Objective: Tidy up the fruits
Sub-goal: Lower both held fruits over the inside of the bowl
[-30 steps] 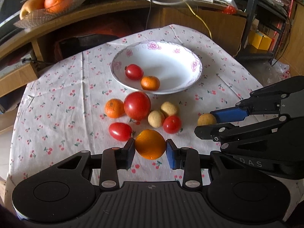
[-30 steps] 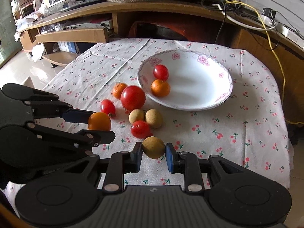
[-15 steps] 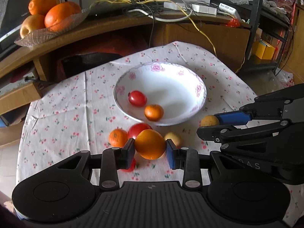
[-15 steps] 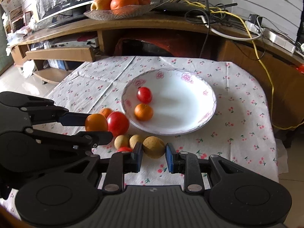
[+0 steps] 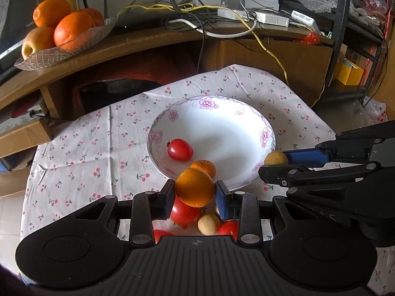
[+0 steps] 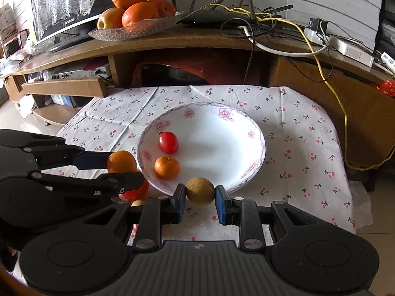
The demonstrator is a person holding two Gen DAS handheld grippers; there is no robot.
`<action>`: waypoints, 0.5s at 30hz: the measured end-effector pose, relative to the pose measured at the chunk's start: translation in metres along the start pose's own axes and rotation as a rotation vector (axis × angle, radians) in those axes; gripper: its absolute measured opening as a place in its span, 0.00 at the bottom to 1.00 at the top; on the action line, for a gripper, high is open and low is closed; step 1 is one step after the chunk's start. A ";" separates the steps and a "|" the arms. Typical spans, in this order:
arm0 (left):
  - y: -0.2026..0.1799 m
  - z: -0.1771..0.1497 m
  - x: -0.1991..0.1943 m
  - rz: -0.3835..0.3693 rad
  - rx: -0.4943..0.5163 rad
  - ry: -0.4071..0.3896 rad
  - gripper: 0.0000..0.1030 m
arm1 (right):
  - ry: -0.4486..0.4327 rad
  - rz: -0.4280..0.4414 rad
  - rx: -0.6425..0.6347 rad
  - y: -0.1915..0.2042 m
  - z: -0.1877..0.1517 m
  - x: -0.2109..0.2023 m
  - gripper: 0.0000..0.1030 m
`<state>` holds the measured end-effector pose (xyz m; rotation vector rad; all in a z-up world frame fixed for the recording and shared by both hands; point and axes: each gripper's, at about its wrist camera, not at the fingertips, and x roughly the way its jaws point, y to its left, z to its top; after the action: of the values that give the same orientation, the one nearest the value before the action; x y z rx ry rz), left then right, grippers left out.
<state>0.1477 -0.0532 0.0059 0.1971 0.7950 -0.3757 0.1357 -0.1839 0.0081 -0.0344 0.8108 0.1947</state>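
My left gripper is shut on an orange, held above the near rim of the white flowered bowl. In the right wrist view that orange hangs just left of the bowl. My right gripper is shut on a tan round fruit at the bowl's front edge; the left wrist view shows this fruit by the bowl's right rim. Inside the bowl lie a small red tomato and a small orange.
Under my left gripper a big red tomato, a tan fruit and small tomatoes lie on the cherry-print cloth. Behind the table runs a wooden shelf with a glass fruit dish and cables.
Both grippers have lifted and moved forward toward the bowl, each keeping its fruit. The loose fruits on the cloth have slid under the left gripper's body in its view.
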 end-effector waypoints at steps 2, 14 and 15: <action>0.001 0.002 0.001 0.001 -0.002 -0.002 0.40 | -0.004 -0.003 0.004 -0.001 0.002 0.001 0.27; 0.004 0.011 0.015 0.010 0.006 0.005 0.40 | -0.004 -0.014 0.015 -0.006 0.010 0.015 0.27; 0.005 0.011 0.017 0.011 0.005 0.006 0.40 | -0.003 -0.015 0.016 -0.007 0.010 0.017 0.27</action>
<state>0.1677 -0.0565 0.0018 0.2069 0.7986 -0.3670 0.1559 -0.1867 0.0025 -0.0256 0.8085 0.1740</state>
